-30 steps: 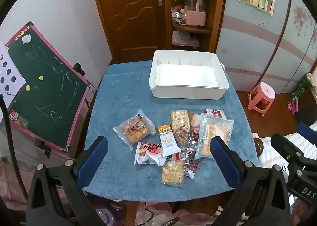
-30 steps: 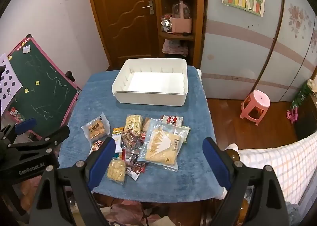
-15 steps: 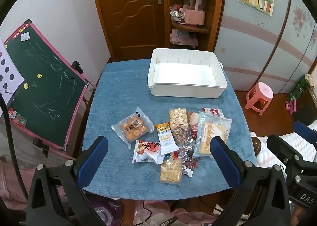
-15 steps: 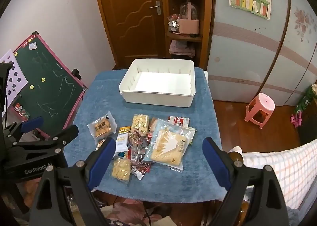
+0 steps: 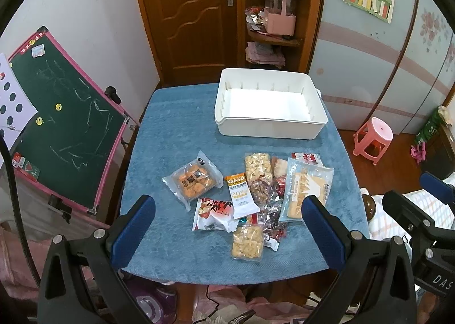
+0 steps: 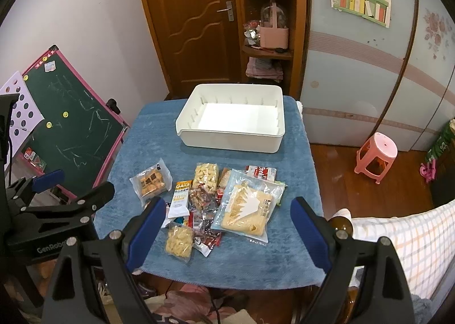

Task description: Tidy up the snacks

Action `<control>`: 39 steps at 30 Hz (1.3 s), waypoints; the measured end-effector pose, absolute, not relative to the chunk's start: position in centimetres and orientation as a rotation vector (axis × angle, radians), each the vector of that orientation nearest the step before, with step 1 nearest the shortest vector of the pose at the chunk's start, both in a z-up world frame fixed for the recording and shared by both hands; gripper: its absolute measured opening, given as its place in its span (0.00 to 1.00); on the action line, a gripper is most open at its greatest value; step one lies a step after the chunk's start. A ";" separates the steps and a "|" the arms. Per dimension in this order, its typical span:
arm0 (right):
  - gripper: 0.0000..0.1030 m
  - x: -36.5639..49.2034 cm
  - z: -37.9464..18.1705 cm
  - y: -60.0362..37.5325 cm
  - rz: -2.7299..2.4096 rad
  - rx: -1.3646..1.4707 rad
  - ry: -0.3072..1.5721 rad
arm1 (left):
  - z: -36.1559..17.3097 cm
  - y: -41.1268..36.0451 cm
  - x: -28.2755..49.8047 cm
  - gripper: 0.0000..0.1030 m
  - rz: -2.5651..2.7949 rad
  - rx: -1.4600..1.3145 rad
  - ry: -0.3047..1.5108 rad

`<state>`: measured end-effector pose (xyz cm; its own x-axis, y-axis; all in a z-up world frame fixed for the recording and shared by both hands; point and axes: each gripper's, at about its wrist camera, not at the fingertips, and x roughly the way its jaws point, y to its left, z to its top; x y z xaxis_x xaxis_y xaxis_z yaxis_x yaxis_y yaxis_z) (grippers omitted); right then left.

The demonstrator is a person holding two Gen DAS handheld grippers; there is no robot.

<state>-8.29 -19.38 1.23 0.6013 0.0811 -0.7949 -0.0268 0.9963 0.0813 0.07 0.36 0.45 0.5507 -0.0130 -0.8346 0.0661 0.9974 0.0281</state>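
Observation:
Several snack packets lie in a pile on the near half of the blue-covered table (image 5: 176,130): a bag of orange biscuits (image 5: 193,180), an oat bar (image 5: 240,196), a red and white packet (image 5: 213,213), a small yellow cracker pack (image 5: 247,243) and a large clear bag of crackers (image 5: 308,190), which also shows in the right wrist view (image 6: 247,207). An empty white bin (image 5: 268,108) stands at the table's far side. My left gripper (image 5: 227,230) and right gripper (image 6: 229,231) are both open and empty, held above the table's near edge.
A green chalkboard easel (image 5: 62,122) leans left of the table. A pink stool (image 5: 372,136) stands on the floor to the right. A wooden door (image 5: 187,11) and a shelf (image 5: 273,11) are behind. A checked cloth (image 6: 412,238) lies at the right.
Both grippers have risen and drawn back a little, so the table looks slightly farther. The right view has shifted rightwards across the table. No snack has moved.

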 end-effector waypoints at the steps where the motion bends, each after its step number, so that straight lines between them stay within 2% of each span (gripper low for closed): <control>1: 0.88 -8.3 1.2 -19.4 0.063 0.063 0.924 | 0.5 0.4 0.1 0.99 -0.048 0.057 0.989; 39: 0.88 -8.2 -0.1 -20.2 0.142 0.089 0.954 | -0.7 0.1 -2.0 0.99 -0.014 0.055 1.015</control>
